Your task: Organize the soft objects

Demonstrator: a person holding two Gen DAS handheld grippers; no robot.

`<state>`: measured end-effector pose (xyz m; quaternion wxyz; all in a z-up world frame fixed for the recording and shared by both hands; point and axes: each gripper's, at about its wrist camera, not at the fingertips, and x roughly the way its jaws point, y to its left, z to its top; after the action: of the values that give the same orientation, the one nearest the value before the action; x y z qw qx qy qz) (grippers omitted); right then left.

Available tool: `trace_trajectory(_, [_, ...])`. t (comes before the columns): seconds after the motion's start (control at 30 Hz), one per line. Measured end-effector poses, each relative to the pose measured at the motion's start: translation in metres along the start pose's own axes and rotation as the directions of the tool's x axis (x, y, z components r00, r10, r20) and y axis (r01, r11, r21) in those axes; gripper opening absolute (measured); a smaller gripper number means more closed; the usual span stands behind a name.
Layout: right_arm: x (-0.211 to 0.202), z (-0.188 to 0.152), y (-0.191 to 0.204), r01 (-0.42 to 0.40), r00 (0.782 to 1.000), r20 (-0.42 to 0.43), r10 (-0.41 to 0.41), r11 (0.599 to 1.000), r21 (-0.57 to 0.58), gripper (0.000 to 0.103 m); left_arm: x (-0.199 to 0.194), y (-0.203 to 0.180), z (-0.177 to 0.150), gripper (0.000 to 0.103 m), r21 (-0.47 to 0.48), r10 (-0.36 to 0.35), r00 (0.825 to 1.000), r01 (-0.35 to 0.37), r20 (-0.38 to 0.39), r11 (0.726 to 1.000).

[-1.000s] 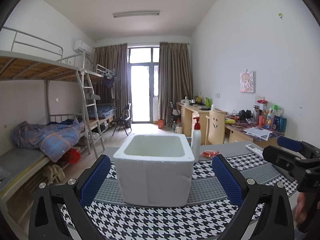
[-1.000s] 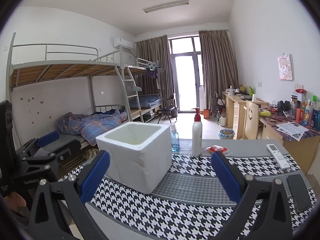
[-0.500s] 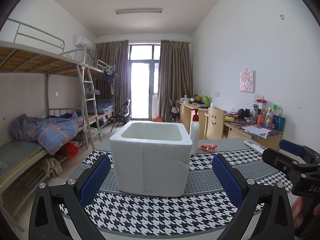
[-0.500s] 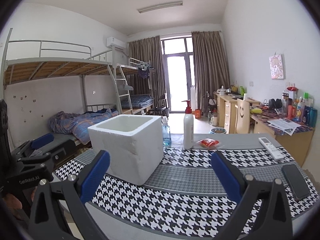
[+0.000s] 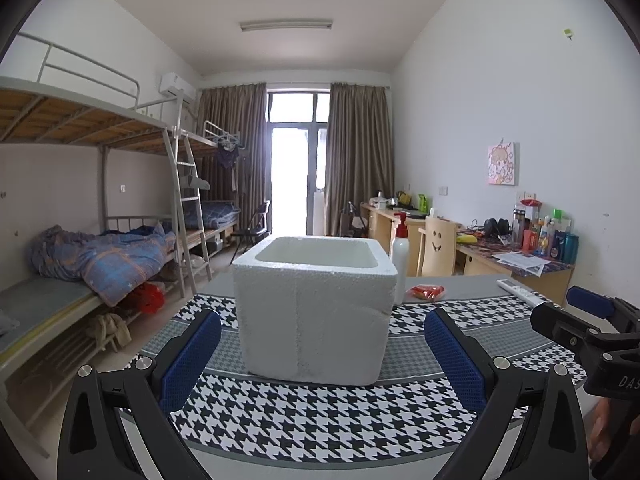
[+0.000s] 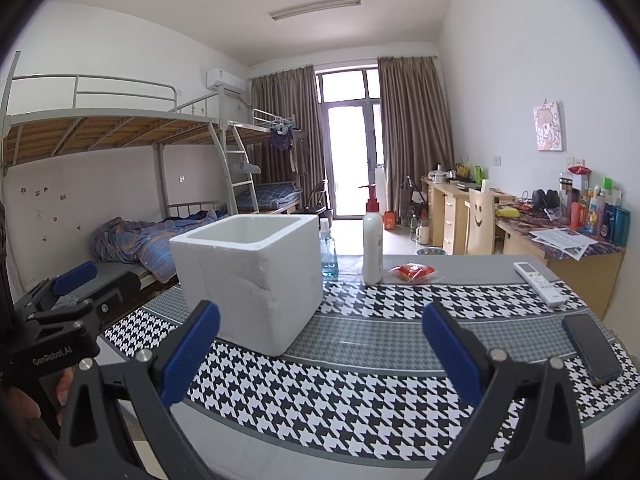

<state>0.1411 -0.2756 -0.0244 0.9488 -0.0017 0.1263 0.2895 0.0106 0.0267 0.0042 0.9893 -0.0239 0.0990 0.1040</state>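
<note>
A white foam box (image 5: 314,308) stands open-topped on the houndstooth table cloth (image 5: 320,412); its inside is hidden. It also shows in the right wrist view (image 6: 250,276). A small red soft packet (image 5: 425,292) lies behind the box, also seen from the right wrist (image 6: 413,272). My left gripper (image 5: 320,356) is open and empty, just in front of the box. My right gripper (image 6: 320,348) is open and empty, to the right of the box.
A white pump bottle (image 6: 372,240) and a blue-liquid bottle (image 6: 328,254) stand behind the box. A remote (image 6: 538,282) and a phone (image 6: 592,348) lie at the table's right. Bunk beds (image 5: 80,248) at left, desks (image 5: 520,264) at right.
Both grippers have sunk lower and pulled back slightly, so the box top now sits nearer eye level. Both stay open and empty.
</note>
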Motion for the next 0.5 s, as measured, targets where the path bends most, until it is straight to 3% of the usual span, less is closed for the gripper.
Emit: trace_trajectory(0.5, [-0.019,-0.001,0.011,0.017,1.0,0.016,-0.016,1.0,-0.026,0.102,-0.017,0.0,0.0,0.102,0.025,-0.007,1.0,0.007,0.005,1.0])
